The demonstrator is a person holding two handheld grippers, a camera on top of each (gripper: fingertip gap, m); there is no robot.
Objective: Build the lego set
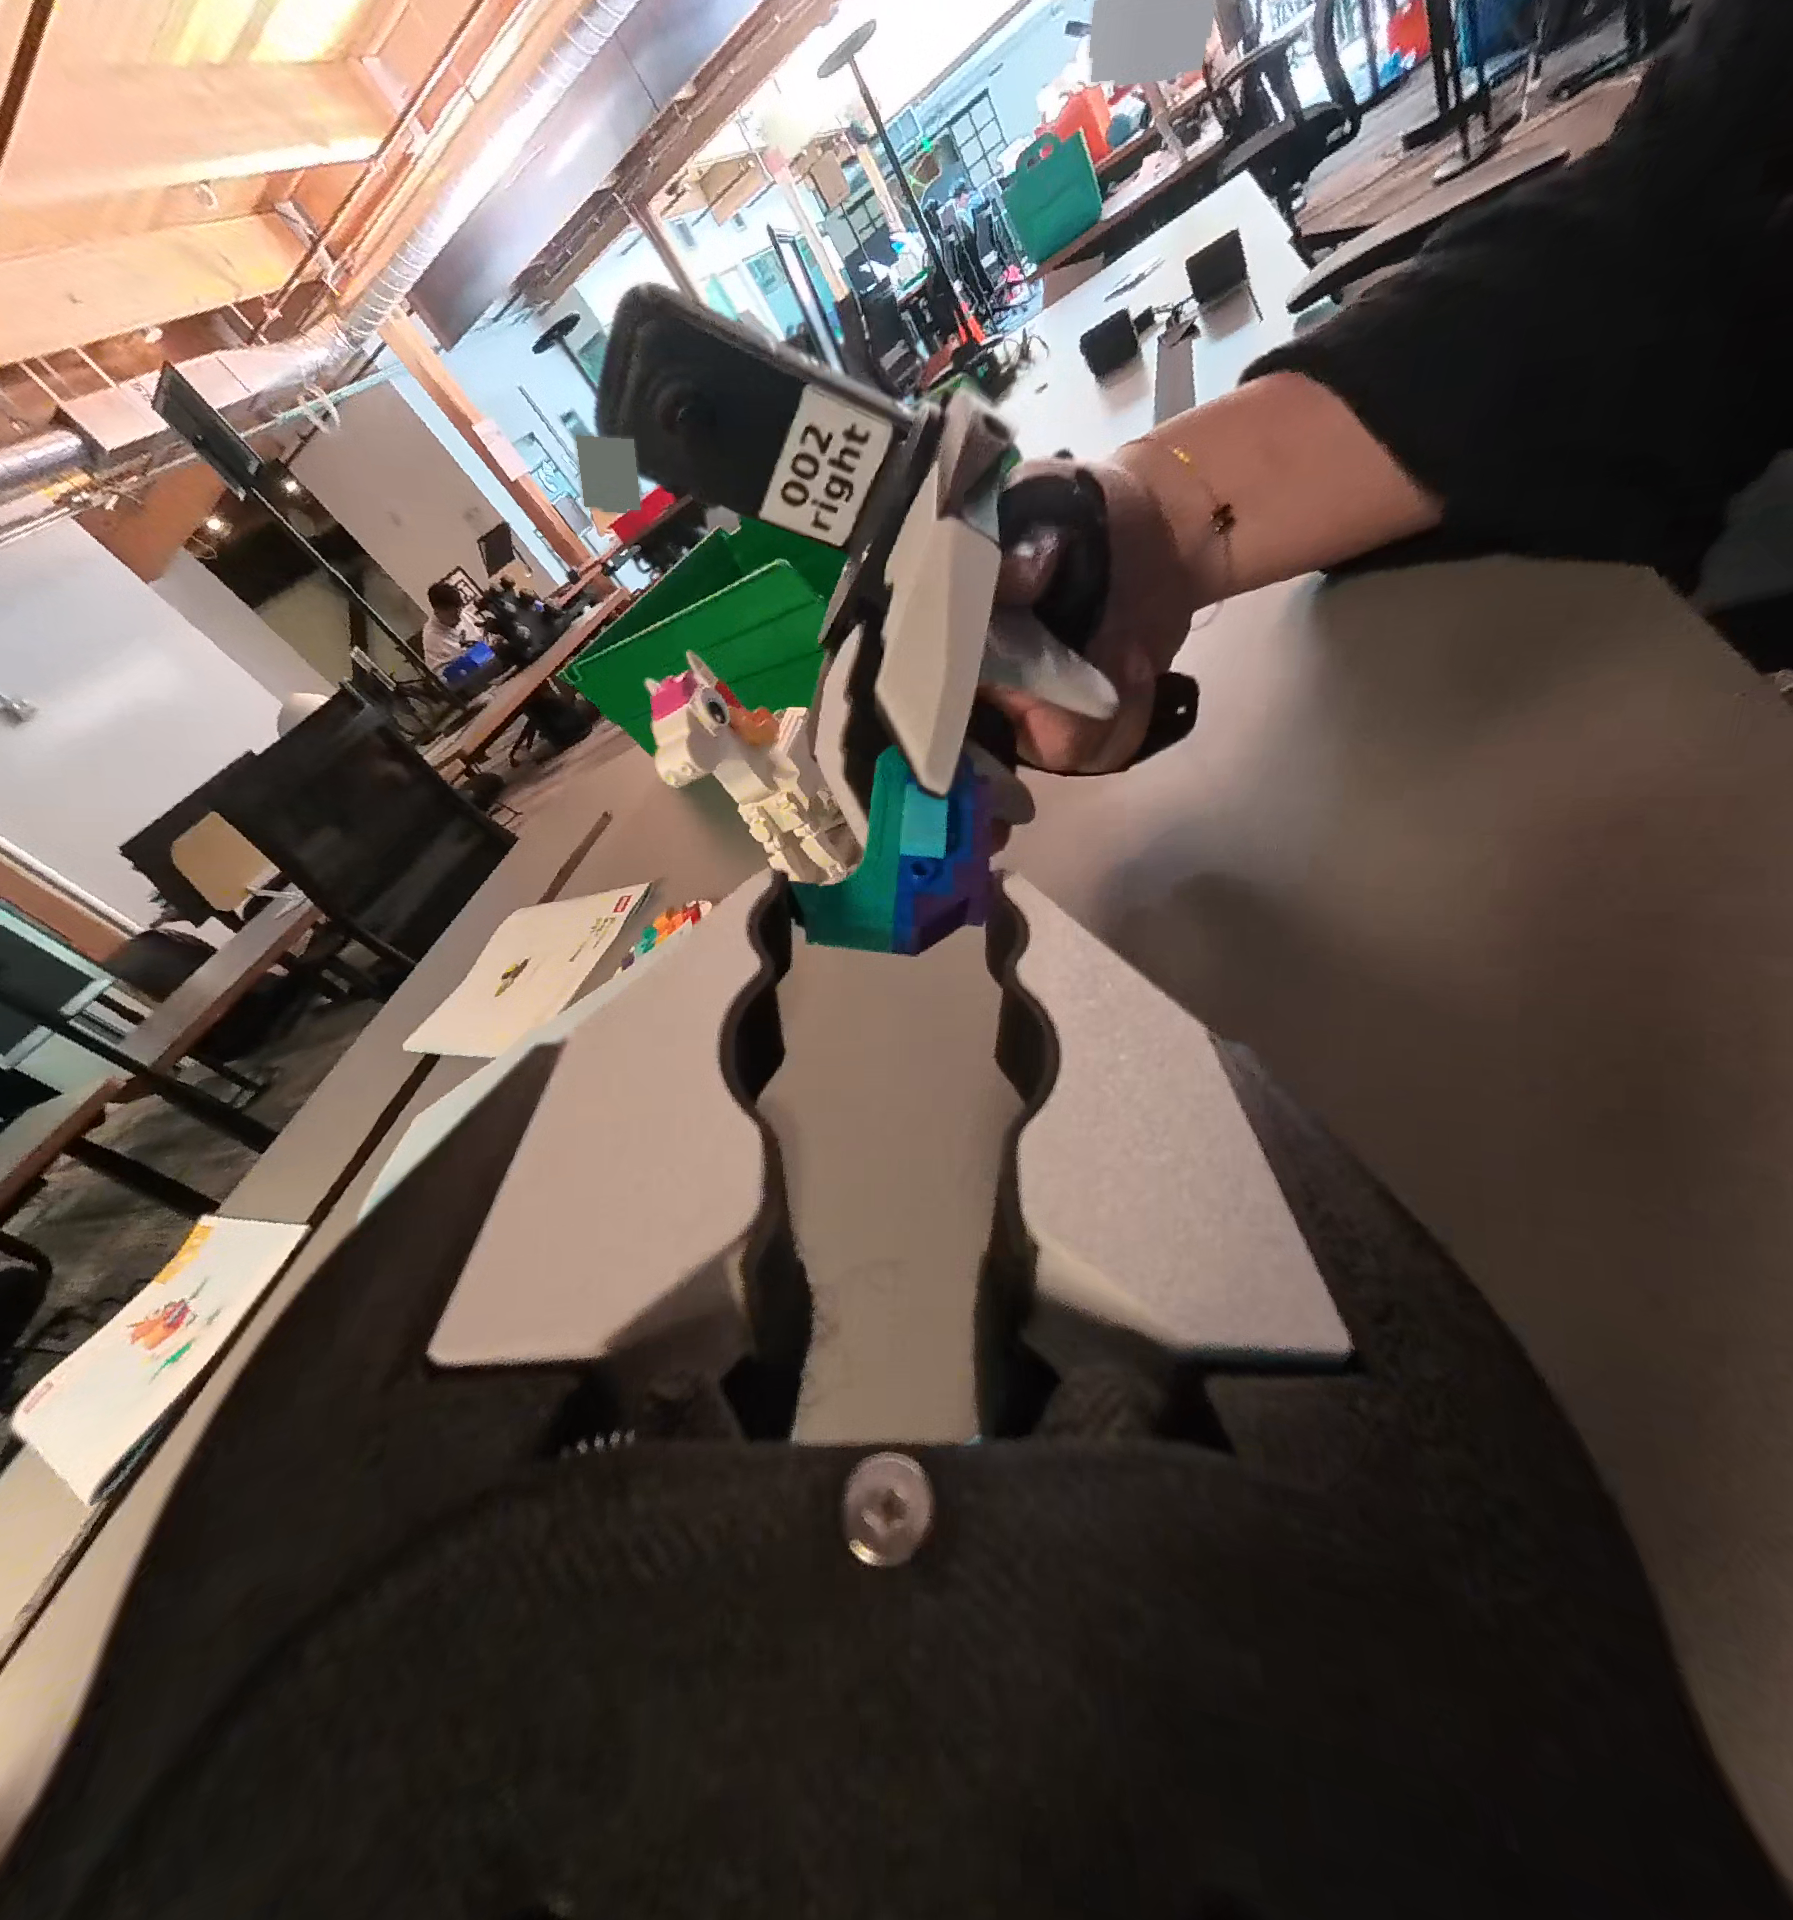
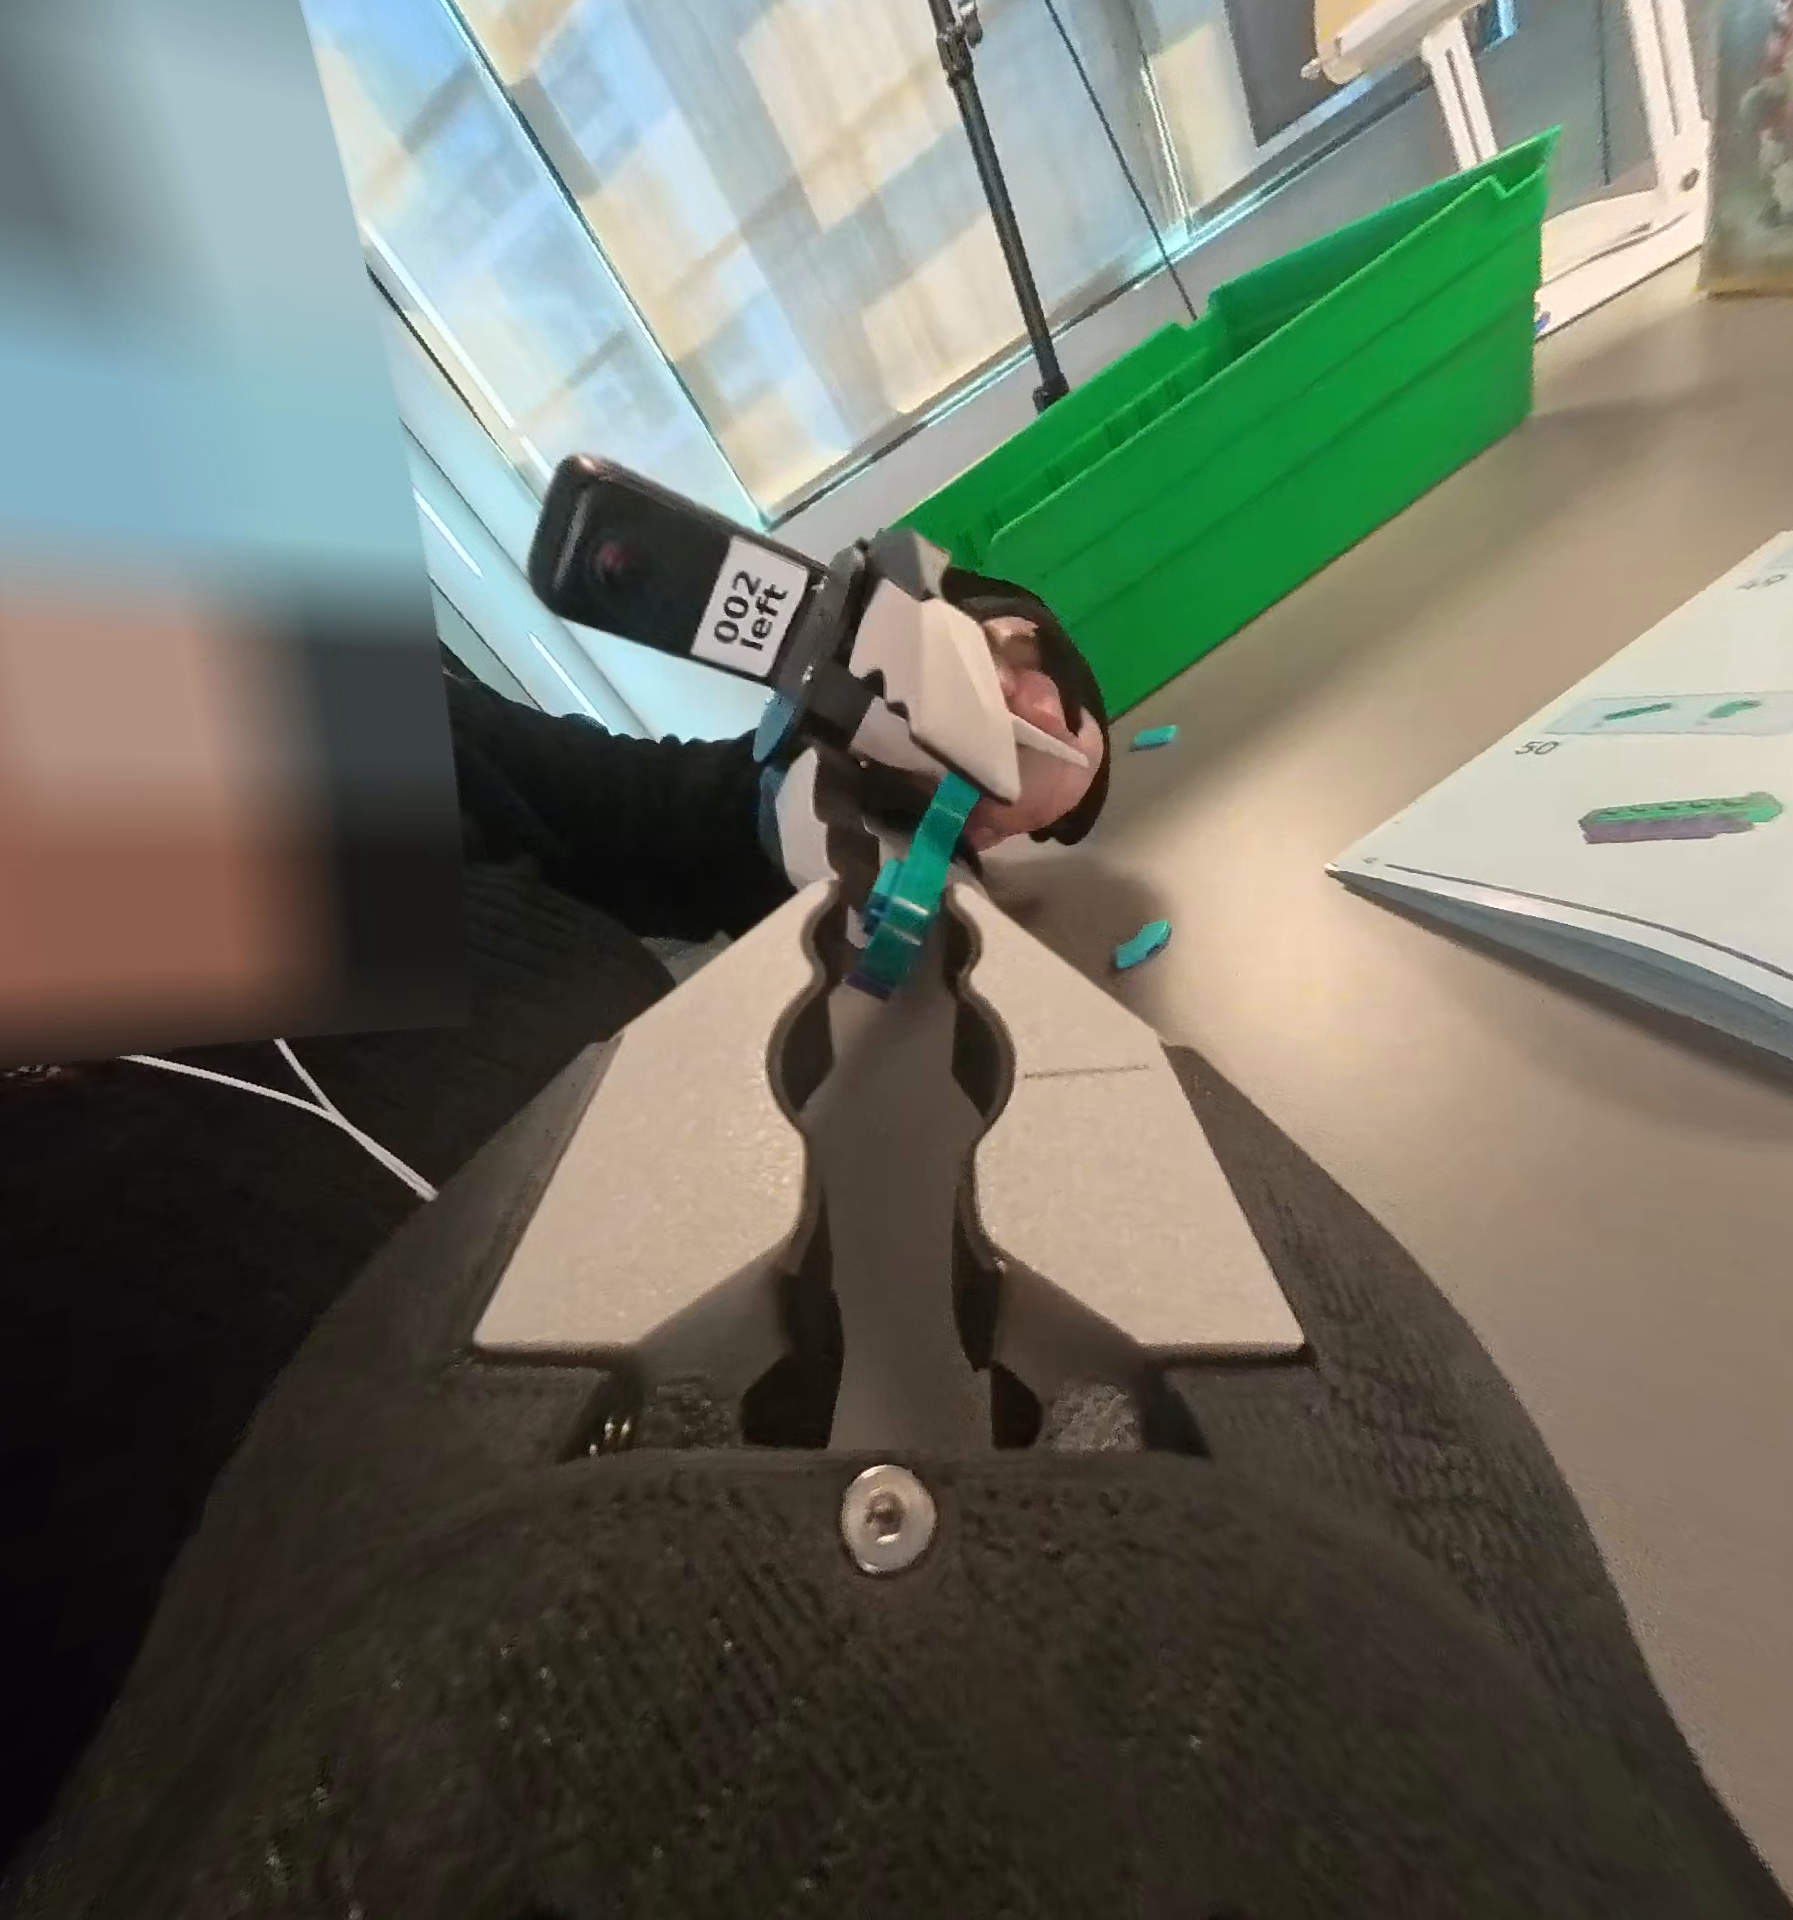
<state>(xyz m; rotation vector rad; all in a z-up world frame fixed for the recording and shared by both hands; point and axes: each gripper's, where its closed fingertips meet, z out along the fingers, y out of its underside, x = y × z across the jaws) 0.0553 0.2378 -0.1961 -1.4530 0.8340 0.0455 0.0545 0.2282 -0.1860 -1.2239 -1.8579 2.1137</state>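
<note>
Closest to the left wrist camera stood the left gripper (image 1: 887, 914), its grey wavy-edged fingers (image 1: 653, 1101) set a little apart and pinching, at their very tips, the lower end of a teal, blue and purple brick assembly (image 1: 897, 883). From above came the right gripper (image 1: 897, 774), held in a bare hand (image 1: 1100, 623) with a black sleeve behind it; its grey fingers reached the top of the same assembly, and in the right wrist view its own tips (image 2: 887, 940) were closed on the teal edge of the piece (image 2: 907, 904). So the two grippers met on one part and held it in the air above the grey table (image 1: 1391, 935), probably so that one could steady it while the other pressed or turned a section into place. Just behind the assembly a small white brick figure with pink and orange parts (image 1: 736, 758) was on the table (whether it touched the held piece I could not tell). A green plastic bin (image 2: 1287, 499) lay beyond, likely the store for loose parts, and two loose teal pieces (image 2: 1141, 943) sat near the open instruction booklet (image 2: 1650, 831), kept within sight for the step in hand. Another booklet (image 1: 539, 966) lay to the left side, beside some small coloured bricks (image 1: 668, 925).
</note>
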